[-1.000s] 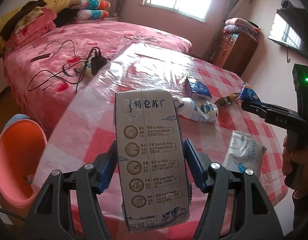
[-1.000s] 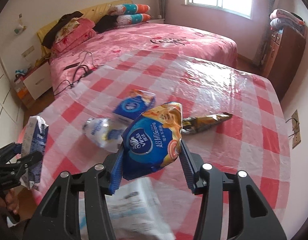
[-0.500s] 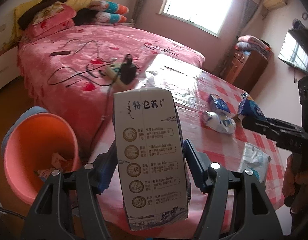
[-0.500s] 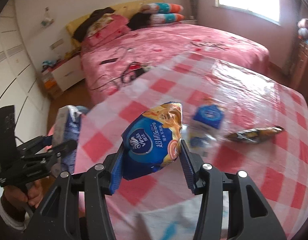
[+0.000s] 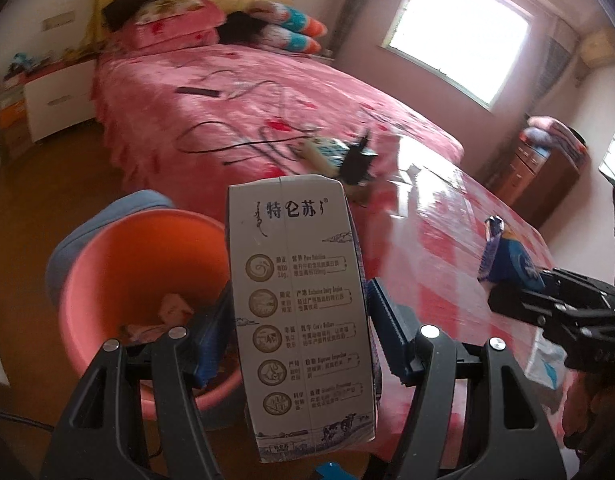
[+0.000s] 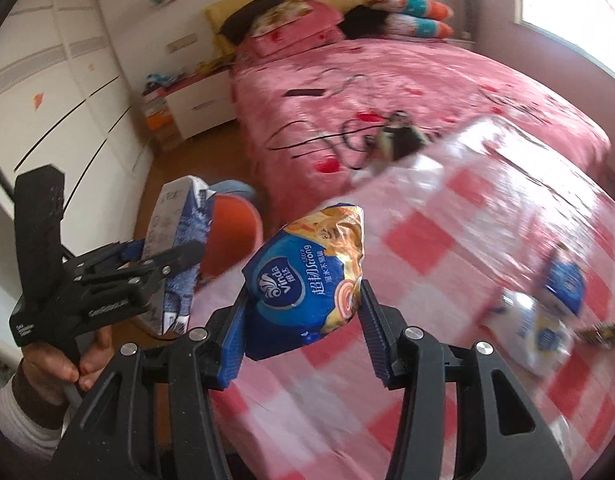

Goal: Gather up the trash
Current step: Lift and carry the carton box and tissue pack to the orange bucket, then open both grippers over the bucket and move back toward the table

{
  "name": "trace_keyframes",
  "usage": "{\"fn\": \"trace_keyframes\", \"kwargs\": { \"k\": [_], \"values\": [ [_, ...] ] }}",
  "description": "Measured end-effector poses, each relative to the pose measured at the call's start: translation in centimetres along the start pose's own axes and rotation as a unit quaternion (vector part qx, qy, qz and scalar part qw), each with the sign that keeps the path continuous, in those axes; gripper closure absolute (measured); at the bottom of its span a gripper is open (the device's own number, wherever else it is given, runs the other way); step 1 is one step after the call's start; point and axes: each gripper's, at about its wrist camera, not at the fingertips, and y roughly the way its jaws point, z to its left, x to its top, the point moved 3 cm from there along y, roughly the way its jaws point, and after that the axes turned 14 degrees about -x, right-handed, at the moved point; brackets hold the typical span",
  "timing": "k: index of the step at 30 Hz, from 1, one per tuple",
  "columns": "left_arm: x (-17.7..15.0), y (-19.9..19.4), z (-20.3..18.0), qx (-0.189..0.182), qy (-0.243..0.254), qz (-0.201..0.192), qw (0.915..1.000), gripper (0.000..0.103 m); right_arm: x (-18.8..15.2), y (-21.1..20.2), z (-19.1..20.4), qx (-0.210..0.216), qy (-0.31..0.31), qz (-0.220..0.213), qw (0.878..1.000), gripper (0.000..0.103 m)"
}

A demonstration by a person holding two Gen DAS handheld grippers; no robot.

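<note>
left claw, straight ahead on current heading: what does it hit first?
Probably the pink floral bedspread. The left claw, shut on the white milk carton, points over the far rim of the orange plastic bucket, which sits lower left; depth is unclear.

A checked table bears a blue packet and white wrapper.

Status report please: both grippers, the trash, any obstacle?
Left hand-held gripper shut on milk carton, near orange bin. Right hand-held gripper shut on tissue pack. No obstacle seen.
</note>
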Motion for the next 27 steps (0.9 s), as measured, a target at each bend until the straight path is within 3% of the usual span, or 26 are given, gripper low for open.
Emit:
{"fn": "trace_keyframes", "kwargs": {
  "k": [13,16,18,27],
  "values": [
    [-0.1,-0.7,8.8,0.063,-0.080,-0.014,0.9947,0.038,3.5,4.7,8.8,0.052,-0.079,0.009,0.995,0.050],
    [-0.3,-0.6,10.3,0.072,-0.094,-0.014,0.9929,0.038,4.0,5.9,10.2,0.051,-0.090,0.009,0.995,0.042],
    [-0.5,-0.7,11.1,0.080,-0.103,-0.013,0.9914,0.038,4.2,6.6,10.8,0.048,-0.092,0.007,0.995,0.026],
    [-1.1,-0.9,13.2,0.095,-0.130,-0.017,0.9867,0.030,4.4,7.1,9.2,0.042,-0.047,-0.004,0.998,0.016]
  ]
}}
